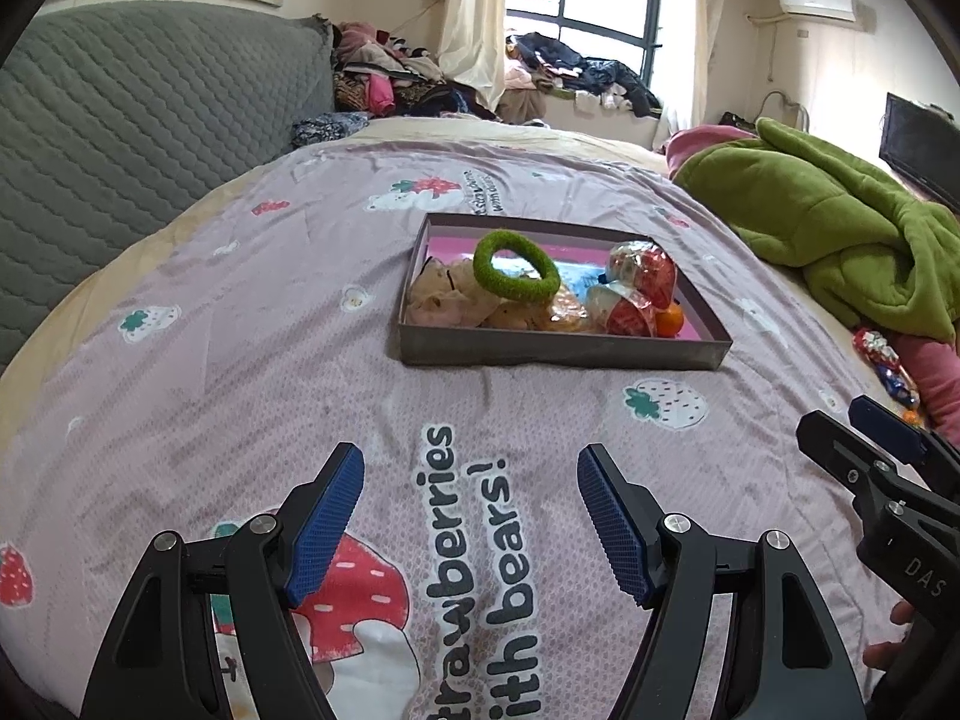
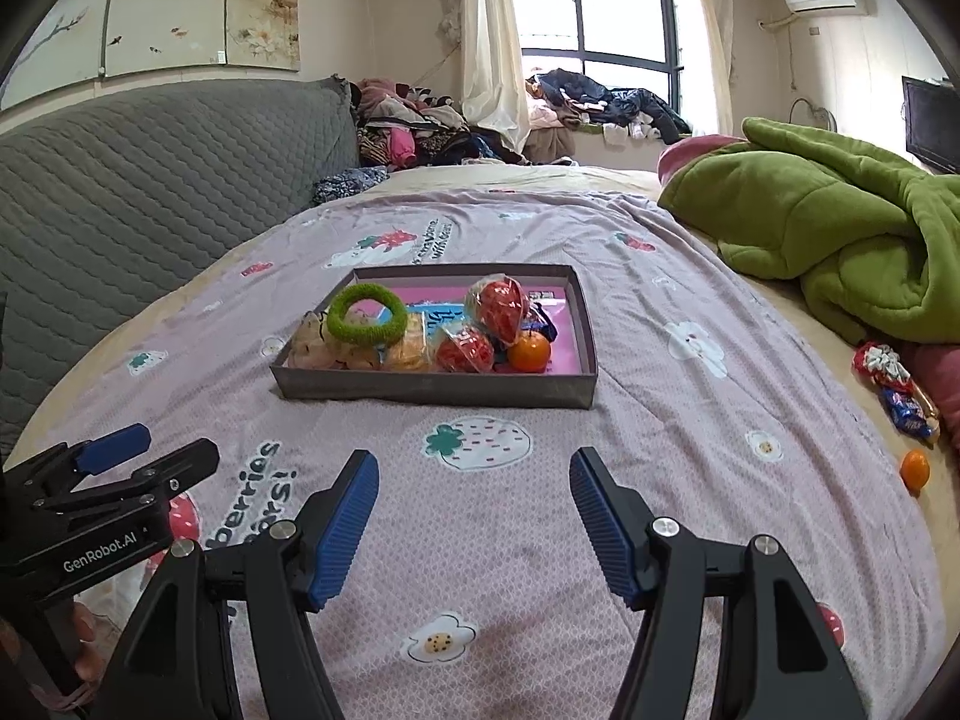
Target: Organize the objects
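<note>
We've got both grippers hovering over the pink bedspread, nothing in either. Left gripper jaws wide apart, right gripper too, empty gap btw the pads. Shallow grey box sits at 12 o'clock w/ a green fuzzy ring, red wrapped snacks & an orange inside. Another orange loose at 3 o'clock, near candy packets by the green blanket.
</note>
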Demonstrator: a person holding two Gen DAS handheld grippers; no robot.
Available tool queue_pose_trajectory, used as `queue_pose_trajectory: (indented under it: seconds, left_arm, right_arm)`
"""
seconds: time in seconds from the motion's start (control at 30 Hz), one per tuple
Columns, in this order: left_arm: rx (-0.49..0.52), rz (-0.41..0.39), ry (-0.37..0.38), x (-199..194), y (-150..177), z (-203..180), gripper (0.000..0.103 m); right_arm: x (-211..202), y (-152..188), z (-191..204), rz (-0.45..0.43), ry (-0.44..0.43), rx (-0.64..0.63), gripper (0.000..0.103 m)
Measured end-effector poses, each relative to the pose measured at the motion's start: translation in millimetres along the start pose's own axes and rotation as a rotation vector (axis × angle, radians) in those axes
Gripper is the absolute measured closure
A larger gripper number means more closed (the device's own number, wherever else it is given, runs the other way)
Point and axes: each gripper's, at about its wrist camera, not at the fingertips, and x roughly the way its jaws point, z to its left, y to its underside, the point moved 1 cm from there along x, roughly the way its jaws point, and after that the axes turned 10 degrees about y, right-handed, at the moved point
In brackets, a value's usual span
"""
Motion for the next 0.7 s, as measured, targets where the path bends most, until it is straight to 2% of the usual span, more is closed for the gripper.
queue_pose_trajectory:
  seconds: [0.7]
  left_arm:
    - [0.022,0.004,-0.012,16,20,4,0.028]
  right_arm:
    - [21,24,-5,0.018,-0.001,0.028,0.037]
